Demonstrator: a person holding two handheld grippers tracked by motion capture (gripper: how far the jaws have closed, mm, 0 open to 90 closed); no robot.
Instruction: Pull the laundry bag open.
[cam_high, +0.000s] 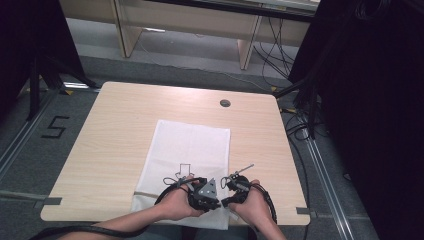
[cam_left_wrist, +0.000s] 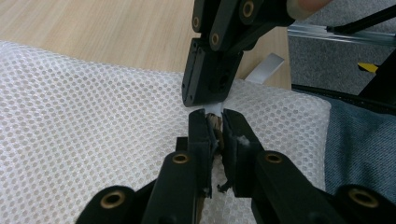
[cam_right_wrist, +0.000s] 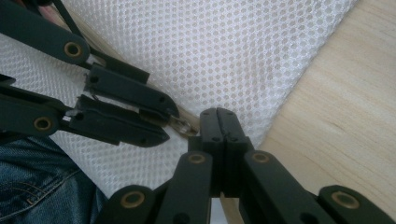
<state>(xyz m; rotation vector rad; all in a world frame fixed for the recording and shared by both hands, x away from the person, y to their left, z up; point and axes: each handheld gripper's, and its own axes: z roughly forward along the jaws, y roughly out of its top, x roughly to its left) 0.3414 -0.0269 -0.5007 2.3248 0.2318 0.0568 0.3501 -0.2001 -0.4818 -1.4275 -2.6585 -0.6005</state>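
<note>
Both claws meet at the surface's (cam_high: 100, 150) 6 o'clock edge. The left claw (cam_left_wrist: 214, 127) pinches the zipper tab (cam_left_wrist: 214, 122) of the white mesh bag (cam_high: 187, 150). The right claw (cam_right_wrist: 218, 122) is shut tight on the bag's edge. The bag's long side runs from 6 to 12 o'clock.

The high view looks forward and down from above the person's side, taking in the whole counter (cam_high: 120, 125) from well back. The left gripper view rides low and very close over the white mesh bag (cam_left_wrist: 93, 116), facing the right hand-held gripper (cam_left_wrist: 212, 100). The right gripper view, equally close, looks back at the left hand-held gripper (cam_right_wrist: 170, 123). All three share the bag's near edge.
</note>
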